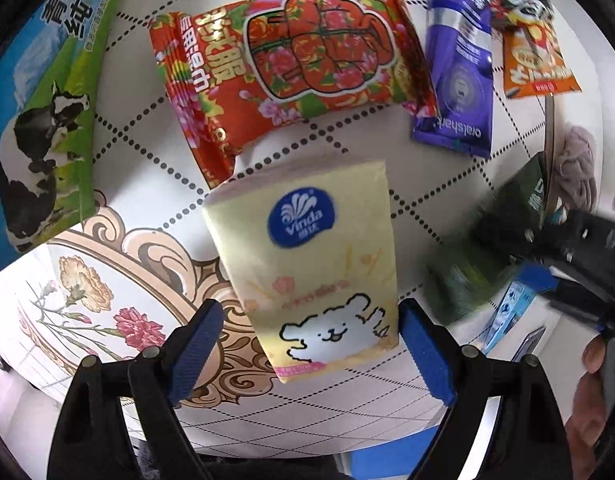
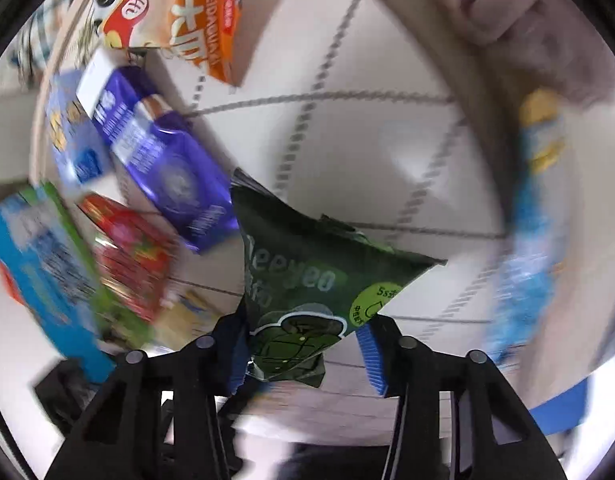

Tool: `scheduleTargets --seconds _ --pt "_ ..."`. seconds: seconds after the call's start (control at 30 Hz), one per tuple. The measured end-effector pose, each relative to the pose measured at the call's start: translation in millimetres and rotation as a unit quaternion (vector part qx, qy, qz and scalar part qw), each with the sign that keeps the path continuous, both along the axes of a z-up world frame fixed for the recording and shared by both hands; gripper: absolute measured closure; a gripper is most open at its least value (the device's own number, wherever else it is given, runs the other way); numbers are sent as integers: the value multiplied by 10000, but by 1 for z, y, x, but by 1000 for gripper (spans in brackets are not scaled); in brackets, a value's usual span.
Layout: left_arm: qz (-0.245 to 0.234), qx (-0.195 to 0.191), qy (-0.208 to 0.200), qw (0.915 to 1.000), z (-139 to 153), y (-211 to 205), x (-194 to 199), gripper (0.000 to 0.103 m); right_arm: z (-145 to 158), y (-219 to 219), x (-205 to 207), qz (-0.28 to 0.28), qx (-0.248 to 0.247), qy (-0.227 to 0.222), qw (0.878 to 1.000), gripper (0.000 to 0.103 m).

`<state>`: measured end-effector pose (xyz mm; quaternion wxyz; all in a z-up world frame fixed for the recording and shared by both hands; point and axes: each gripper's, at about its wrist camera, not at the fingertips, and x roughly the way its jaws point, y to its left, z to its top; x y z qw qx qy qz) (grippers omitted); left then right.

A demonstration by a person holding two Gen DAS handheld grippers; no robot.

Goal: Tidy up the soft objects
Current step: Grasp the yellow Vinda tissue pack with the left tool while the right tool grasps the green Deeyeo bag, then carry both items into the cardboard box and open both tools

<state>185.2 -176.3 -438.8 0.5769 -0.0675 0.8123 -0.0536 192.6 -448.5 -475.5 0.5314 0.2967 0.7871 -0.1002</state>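
The yellow tissue pack (image 1: 307, 256) sits between the blue pads of the left tool (image 1: 307, 344), its cartoon-dog end nearest the camera. The right pad looks to touch its edge, while a gap shows at the left pad, so I cannot tell whether the pack is clamped or lying loose on the counter (image 1: 387, 400). At twelve o'clock from it lies the red floral pack (image 1: 291, 76), with the purple pouch (image 1: 459, 80) and orange snack bag (image 1: 535, 52) toward one and two o'clock, seemingly lined up as a sorted row. The milk carton (image 1: 47, 120) stands at ten o'clock. The right tool (image 2: 303, 344) pinches the dark green wipes pack (image 2: 307, 280) by its lower end, lifted clear of the counter, probably for carrying to that row; heavy blur surrounds it.
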Motion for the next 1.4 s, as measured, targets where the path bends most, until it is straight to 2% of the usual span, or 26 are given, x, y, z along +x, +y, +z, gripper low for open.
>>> scheduleTargets --seconds 0.07,0.13,0.2,0.23,0.3,0.33,0.4,0.43,0.47,0.6,0.67,0.7,0.8,0.9,0.97,1.1,1.23,1.27,1.33,1.4 --pt "-102 -6 -60 9999 -1 0 -4 15 9 1 1 711 -624 -2 9955 59" --pt "-179 2 -94 9998 -2 -3 -4 15 15 10 0 1557 -1174 -18 9808 59" --pt "-186 5 -48 9998 -4 -11 3 15 18 24 -3 2226 -1485 -23 9635 58" --pt "-157 -22 -13 9999 -7 -14 5 15 19 28 -5 2321 -1554 -47 9602 57" --pt "-98 -75 56 9999 -12 -21 14 15 22 29 -10 2282 -1636 -82 9597 49" --pt "-86 -52 44 9999 -13 -24 15 19 24 27 -12 2172 -1654 -136 9619 46" --pt "-55 58 -49 10000 -12 -27 17 25 25 22 -18 1896 -1657 -188 9676 46" --pt "-85 109 -133 9998 -10 -28 18 34 23 20 -20 1778 -1647 -165 9701 46" --pt "-129 122 -192 9997 -7 -31 21 38 24 17 -22 1694 -1608 -160 9722 46" --pt "-220 120 -331 9991 -5 -36 21 39 24 15 -27 1589 -1644 -182 9733 46" --pt "-308 177 -420 9985 -2 -39 19 40 23 16 -32 1605 -1691 -214 9722 49" --pt "-374 226 -483 9979 1 -41 18 40 25 22 -32 1613 -1687 -234 9721 57" --pt "-555 267 -683 9958 14 -53 9 40 28 37 -30 1746 -1840 -367 9666 64" --pt "-759 236 -996 9919 42 -69 4 40 33 54 -40 1763 -1845 -514 9655 67" --pt "-877 217 -1200 9887 61 -72 0 40 51 55 -46 1765 -1828 -651 9650 67" --pt "-973 65 -1729 9801 118 -67 -13 40 95 70 -55 1818 -1729 -1056 9622 68" --pt "-851 14 -2302 9694 185 -40 -20 40 155 97 -65 1982 -1581 -1583 9543 68" --pt "-811 5 -2386 9677 193 -29 -22 40 169 105 -68 2006 -1540 -1692 9526 68" --pt "-660 -3 -2651 9620 229 -1 -21 40 196 121 -61 2064 -1415 -1935 9486 68" --pt "-578 7 -2820 9577 248 28 -13 40 222 140 -54 2120 -1240 -2207 9439 68"
